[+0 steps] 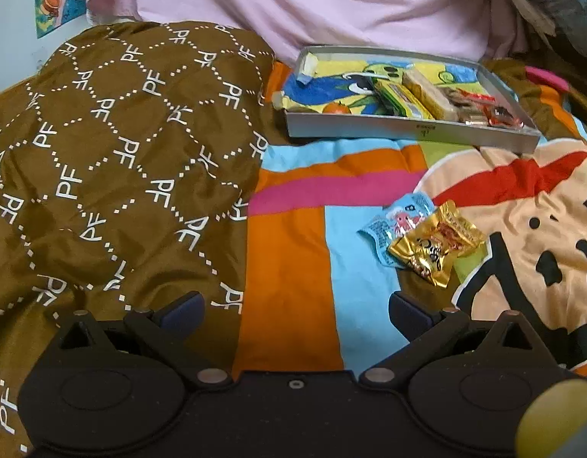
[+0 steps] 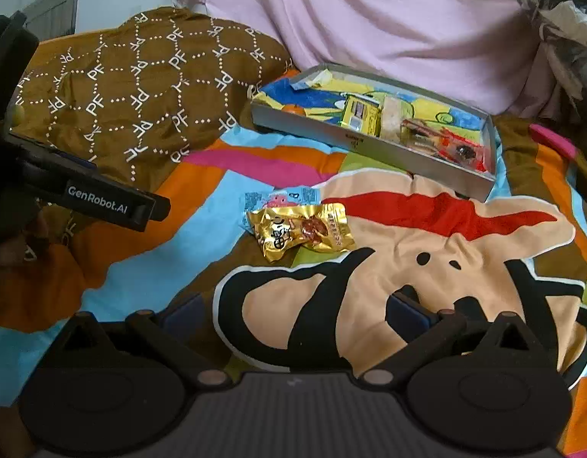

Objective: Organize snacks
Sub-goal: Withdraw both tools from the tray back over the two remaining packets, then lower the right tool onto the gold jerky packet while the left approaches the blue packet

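Note:
A gold snack packet point(image 1: 436, 242) point(image 2: 303, 231) lies on the colourful bedspread, partly on top of a light blue packet point(image 1: 394, 225) point(image 2: 272, 200). Behind them a grey tray point(image 1: 408, 129) point(image 2: 369, 145) holds several snacks: a yellow-green pack point(image 1: 398, 97) point(image 2: 360, 114), a beige wafer pack point(image 1: 429, 93) point(image 2: 392, 120) and red wrappers point(image 1: 492, 110) point(image 2: 453, 145). My left gripper point(image 1: 295, 311) is open and empty, short of the two packets and to their left. Nearer the camera than the packets, my right gripper point(image 2: 293, 311) also stands open and empty. The left gripper's body point(image 2: 102, 198) shows at the left edge of the right wrist view.
A brown quilt with a white "PF" pattern point(image 1: 114, 160) point(image 2: 140, 80) is bunched up on the left. A pink sheet point(image 1: 312, 0) point(image 2: 369, 19) rises behind the tray. Dark crumpled fabric point(image 2: 560, 19) sits at the far right. The bedspread point(image 1: 293, 248) is soft and wrinkled.

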### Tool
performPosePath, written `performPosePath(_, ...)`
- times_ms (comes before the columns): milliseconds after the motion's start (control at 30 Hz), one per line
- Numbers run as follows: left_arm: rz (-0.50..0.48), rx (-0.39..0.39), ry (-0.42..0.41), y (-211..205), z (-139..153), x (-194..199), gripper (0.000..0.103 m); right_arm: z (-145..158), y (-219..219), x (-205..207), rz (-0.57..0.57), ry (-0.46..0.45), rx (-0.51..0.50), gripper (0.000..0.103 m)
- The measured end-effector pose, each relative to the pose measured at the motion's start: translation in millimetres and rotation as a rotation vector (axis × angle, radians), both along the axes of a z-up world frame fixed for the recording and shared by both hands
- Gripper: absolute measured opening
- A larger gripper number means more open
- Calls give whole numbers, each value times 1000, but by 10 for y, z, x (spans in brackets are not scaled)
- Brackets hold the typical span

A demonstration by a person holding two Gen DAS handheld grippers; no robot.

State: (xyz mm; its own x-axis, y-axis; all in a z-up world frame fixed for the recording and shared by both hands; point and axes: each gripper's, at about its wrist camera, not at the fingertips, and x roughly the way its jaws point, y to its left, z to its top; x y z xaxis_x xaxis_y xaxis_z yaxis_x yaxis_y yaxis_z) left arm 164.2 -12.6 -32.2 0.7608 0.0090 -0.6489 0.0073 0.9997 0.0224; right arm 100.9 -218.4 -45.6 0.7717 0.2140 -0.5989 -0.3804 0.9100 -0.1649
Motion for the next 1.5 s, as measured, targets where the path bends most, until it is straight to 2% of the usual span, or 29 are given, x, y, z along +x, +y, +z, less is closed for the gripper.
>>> performPosePath(200, -26, 15, 20, -12, -41, 99, 102, -16, 38, 73, 9, 19, -21, 103)
performPosePath(367, -44, 57, 29, -39, -76, 232, 102, -34, 83, 161, 31, 24, -33, 103)
performPosePath(567, -34, 54, 50, 1, -145, 412, 102, -81, 131, 336, 50, 1, -69, 103)
performPosePath(667, -27, 64, 34, 16, -150, 494, 102, -117, 123, 448, 45, -17, -70, 103)
performPosePath(833, -16, 61, -1, 49, -128, 651, 102, -178, 130, 657, 54, 5, -60, 103)
performPosePath(1067, -79, 37, -14, 52, -129, 908, 102, -281, 227, 941, 96, 8, -60, 103)
performPosePath(1267, -108, 57, -20, -18, -159, 1044, 102, -377, 316, 1189, 122, -8, -74, 102)
performPosePath(1500, -127, 62, -13, -66, -194, 1125, 102, -462, 309, 1324, 152, 31, -64, 102)
